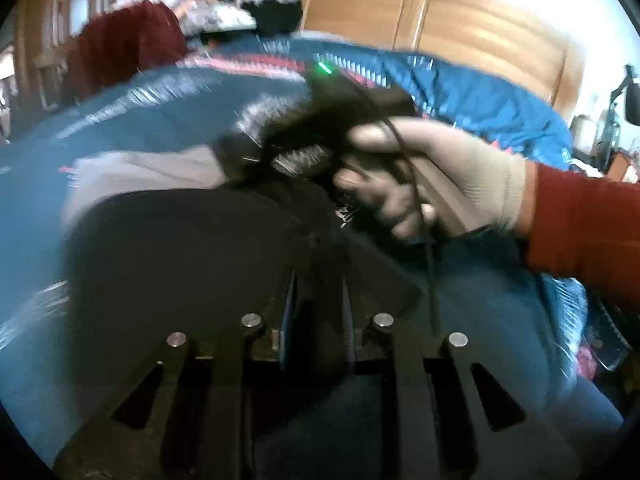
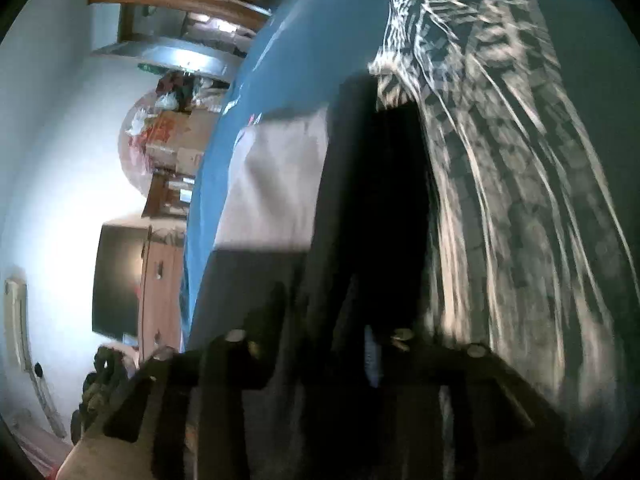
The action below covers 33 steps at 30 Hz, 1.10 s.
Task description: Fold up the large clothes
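**Dark Garment Held Over Blue Bed**

Blue bedding (image 1: 480,96) is spread over most of both views, and a patterned band in red and white is seen across it in the left view. Wooden wardrobe doors (image 1: 460,28) are seen behind the bed, below a white wall. A heap of mixed clothes (image 1: 224,4) is piled at the far side, and something dark red (image 1: 124,44) is seen just beside it. All of it is blurred.

The dark garment (image 1: 192,264) is lifted over the bedding, and much of both views is filled by it. A big pale print (image 2: 512,184) of thin lines and checks is shown on it in the right view. A light grey cloth (image 1: 148,172) is laid on the bedding, and part of it is hidden behind the garment.

The left gripper (image 1: 318,292) is pushed into the dark fabric. Its jaws are closed close together, and the garment is pinched between them.

The right gripper (image 1: 248,148) is held by a gloved hand (image 1: 440,176) with a red sleeve (image 1: 588,232). A small green light (image 1: 325,67) is lit on it. Its tips are buried in dark cloth, so it cannot be told whether its jaws are closed.
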Tool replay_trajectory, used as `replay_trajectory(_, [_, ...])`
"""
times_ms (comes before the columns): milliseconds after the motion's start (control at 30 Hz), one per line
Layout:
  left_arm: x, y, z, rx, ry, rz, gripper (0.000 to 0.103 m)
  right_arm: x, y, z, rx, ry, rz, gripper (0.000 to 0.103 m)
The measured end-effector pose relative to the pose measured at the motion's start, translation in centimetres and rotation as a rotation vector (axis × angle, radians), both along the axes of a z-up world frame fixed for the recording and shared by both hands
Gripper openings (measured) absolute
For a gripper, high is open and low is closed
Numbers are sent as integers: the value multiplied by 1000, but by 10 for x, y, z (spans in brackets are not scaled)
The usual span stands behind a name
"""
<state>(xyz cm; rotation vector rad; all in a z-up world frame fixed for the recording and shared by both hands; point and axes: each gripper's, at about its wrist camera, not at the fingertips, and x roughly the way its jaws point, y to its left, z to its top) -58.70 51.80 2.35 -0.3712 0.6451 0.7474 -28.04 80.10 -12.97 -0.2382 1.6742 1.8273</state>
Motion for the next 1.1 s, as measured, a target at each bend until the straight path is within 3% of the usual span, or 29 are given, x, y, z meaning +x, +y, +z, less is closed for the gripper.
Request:
replay_trajectory(100, [-47, -29, 16, 40, -22, 77, 29, -2, -44, 13, -3, -35, 44, 46])
replay_trajectory(233, [-91, -37, 5, 36, 2, 208, 40, -12, -91, 25, 10, -43, 54, 53])
replay_trajectory(433, [-88, -12, -26, 16, 54, 230, 42, -27, -118, 28, 24, -60, 46, 56])
replay_trajectory(467, [-82, -6, -34, 9, 84, 229, 42, -32, -122, 27, 25, -59, 51, 51])
replay_trajectory(600, [-80, 11, -50, -5, 155, 263, 39, -39, -133, 23, 39, -143, 38, 9])
replay_trajectory(667, [-84, 11, -47, 13, 182, 261, 34, -34, -135, 20, 42, -149, 11, 5])
replay_trajectory(700, [-84, 4, -41, 71, 251, 270, 31, -29, -137, 20, 46, -158, -9, 5])
replay_trajectory(800, [-82, -16, -39, 204, 426, 198, 38, -18, -144, 21, 64, -144, -23, 5])
replay_trajectory(900, [-82, -9, -77, 171, 500, 139, 40, -16, -144, 6, 38, -126, -21, 3])
replay_trajectory(1000, [-85, -17, -70, 179, 474, 138, 40, -6, -145, -11, 41, -75, -30, 0])
replay_trajectory(1033, [-89, -21, -62, 148, 437, 137, 39, -4, -147, -12, 53, -63, -30, 0])
replay_trajectory(1100, [-98, -33, -42, 116, 373, 137, 31, -2, -148, -13, 63, -65, -26, 0])
